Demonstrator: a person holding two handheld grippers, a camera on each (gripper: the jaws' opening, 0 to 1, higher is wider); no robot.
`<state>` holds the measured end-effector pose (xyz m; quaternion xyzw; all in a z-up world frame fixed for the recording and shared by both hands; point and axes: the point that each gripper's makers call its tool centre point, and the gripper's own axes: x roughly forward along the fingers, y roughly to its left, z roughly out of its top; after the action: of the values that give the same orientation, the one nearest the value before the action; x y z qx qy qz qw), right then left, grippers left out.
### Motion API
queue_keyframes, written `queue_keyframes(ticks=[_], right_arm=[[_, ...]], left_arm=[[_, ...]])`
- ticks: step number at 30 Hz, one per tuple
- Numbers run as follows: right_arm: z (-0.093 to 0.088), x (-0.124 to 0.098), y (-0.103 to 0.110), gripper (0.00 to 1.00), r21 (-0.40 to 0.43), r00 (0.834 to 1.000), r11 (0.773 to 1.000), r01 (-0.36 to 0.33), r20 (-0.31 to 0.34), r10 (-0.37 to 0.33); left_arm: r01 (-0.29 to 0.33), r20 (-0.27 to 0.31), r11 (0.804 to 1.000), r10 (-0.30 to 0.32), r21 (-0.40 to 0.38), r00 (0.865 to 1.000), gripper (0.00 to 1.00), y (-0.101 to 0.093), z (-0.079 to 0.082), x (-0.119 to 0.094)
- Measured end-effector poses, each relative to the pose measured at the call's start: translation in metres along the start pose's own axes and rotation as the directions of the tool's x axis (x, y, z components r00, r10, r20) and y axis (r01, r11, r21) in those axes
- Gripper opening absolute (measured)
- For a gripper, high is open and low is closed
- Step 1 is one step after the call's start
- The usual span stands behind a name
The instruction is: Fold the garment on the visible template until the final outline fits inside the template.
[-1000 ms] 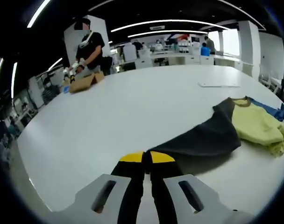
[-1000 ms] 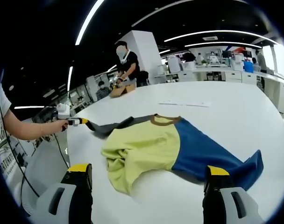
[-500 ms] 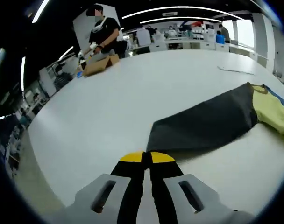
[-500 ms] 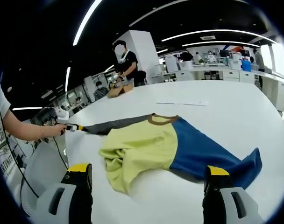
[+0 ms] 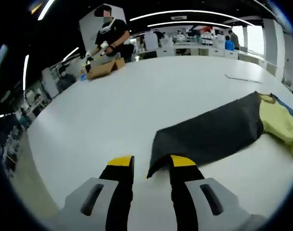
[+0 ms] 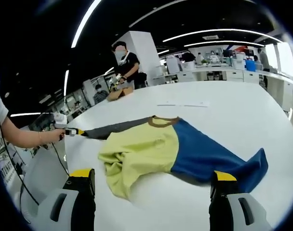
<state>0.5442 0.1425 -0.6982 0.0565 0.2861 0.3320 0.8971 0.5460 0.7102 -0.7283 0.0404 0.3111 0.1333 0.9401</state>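
garment | flat, long axis sleeve-to-sleeve (grey end toward left gripper) | both jaws open

The garment lies spread on the surface; a cardboard box and a person are at its far edge.

Parted left gripper — grey sleeve between

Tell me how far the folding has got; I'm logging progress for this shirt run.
Early stage. Done: the grey sleeve lies pulled out flat on the white table. In hand: nothing; the left gripper is open at the sleeve's cuff, and the right gripper is open short of the shirt. Left: the yellow body is bunched, the blue sleeve is spread, no fold made.
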Motion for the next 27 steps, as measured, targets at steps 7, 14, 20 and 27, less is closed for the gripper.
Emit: queue_keyframes(ticks=[7,14,20,27], right_arm=[[0.007,-0.009,-0.017,0.98,0.01,0.997,0.998,0.058,0.044,-0.058],[0.013,-0.022,-0.04,0.95,0.061,0.987,0.991,0.119,0.097,-0.125],[0.013,-0.032,-0.056,0.91,0.097,0.98,0.983,0.157,0.109,-0.167],[0.011,-0.04,-0.072,0.87,0.145,0.971,0.971,0.19,0.121,-0.208]], left_arm=[[0.099,0.093,0.995,-0.099,0.008,0.991,0.61,-0.03,0.026,-0.004],[0.19,0.173,0.981,-0.194,0.042,0.966,0.78,-0.055,0.046,-0.013],[0.257,0.212,0.958,-0.279,0.124,0.937,0.88,-0.077,0.054,-0.022],[0.359,0.229,0.922,-0.384,0.143,0.895,0.97,-0.101,0.057,-0.031]])
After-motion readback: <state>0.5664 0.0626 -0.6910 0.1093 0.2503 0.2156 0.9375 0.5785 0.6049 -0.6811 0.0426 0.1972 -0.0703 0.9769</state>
